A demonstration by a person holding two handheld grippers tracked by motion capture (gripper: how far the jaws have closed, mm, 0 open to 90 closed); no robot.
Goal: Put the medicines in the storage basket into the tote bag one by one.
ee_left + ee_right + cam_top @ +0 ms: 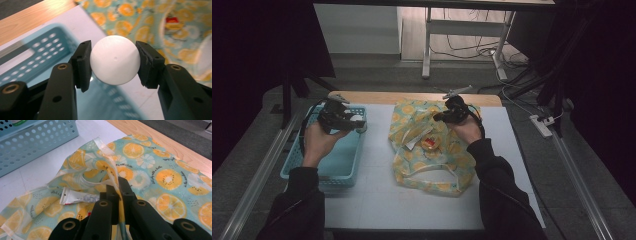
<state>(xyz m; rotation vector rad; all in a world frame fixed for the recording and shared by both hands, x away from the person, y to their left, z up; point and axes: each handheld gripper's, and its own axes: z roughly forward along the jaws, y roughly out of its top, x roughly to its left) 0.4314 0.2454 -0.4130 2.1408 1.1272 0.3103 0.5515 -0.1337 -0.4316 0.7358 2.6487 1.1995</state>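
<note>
Holding a white ball [114,59] between my left fingers [83,65], one pad on each side at its widest girth. It hangs over the near edge of the blue basket [324,167], just above the rim as best I can judge; the left gripper view is blurred below the ball.

Ball: smooth, hard-looking, probably light. Slippery, so the hold must stay across the widest part; off-centre it would squirt out.

Right fingers [117,195] clenched on a fold of the fruit-print bag [432,150], lifting its edge. The bag lies on the white surface [377,190] just right of the basket. Cloth is soft and thin; it bunches, so a pinch at the hem or beside the pale strap [105,147] holds best.

A small tube [77,198] and a red-and-yellow item [430,142] lie at the bag's mouth. Tube looks light and squashy; take it across the flat crimped end.

Judgement: ball goes into the basket next; release low to stop it bouncing.
</note>
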